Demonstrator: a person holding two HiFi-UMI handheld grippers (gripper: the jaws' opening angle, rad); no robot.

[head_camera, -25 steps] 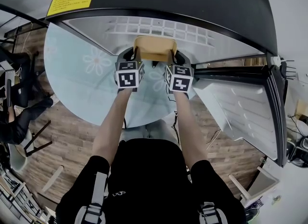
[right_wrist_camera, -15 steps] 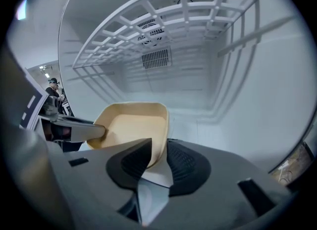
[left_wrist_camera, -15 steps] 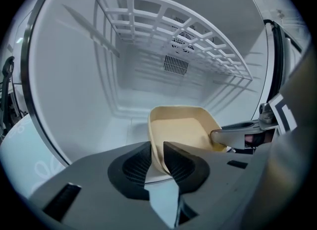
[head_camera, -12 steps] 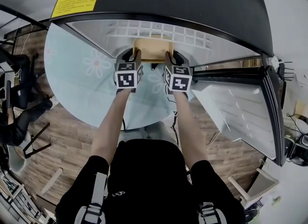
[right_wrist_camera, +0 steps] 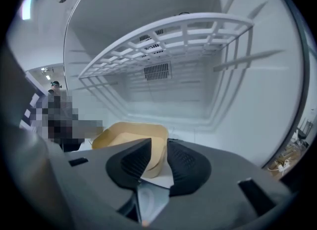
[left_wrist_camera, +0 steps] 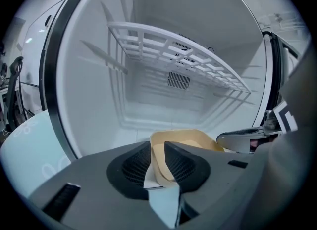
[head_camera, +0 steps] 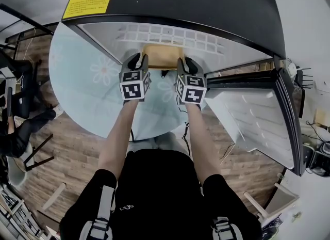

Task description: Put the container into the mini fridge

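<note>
A tan, shallow container [head_camera: 162,57] is seen resting on the white floor of the mini fridge [head_camera: 180,1], under the white wire shelf [head_camera: 170,31], at 12 o'clock from the person. Only its bare tan inner walls and bottom are shown.

In the left gripper view the container [left_wrist_camera: 190,137] lies at 5 o'clock of the cavity, with a vent grille [left_wrist_camera: 179,80] in the back wall behind it. The fridge's black top carries a yellow label [head_camera: 86,4] at 11 o'clock. Its door [head_camera: 258,115] is swung open towards 3 o'clock. The fridge is stood on a pale blue round table [head_camera: 82,84] printed with flowers, which spreads towards 9 o'clock. A wood-plank floor [head_camera: 77,151] is seen below.

The left gripper [head_camera: 138,61] is held at the container's left end. Its jaws [left_wrist_camera: 157,150] are spread wide, straddling the wall without clamping it, and white shows beside the outer pad.

The right gripper [head_camera: 183,63] is set at the opposite end. Its jaws [right_wrist_camera: 159,147] are likewise parted around the wall, with a thin gap left at the outer pad.
</note>
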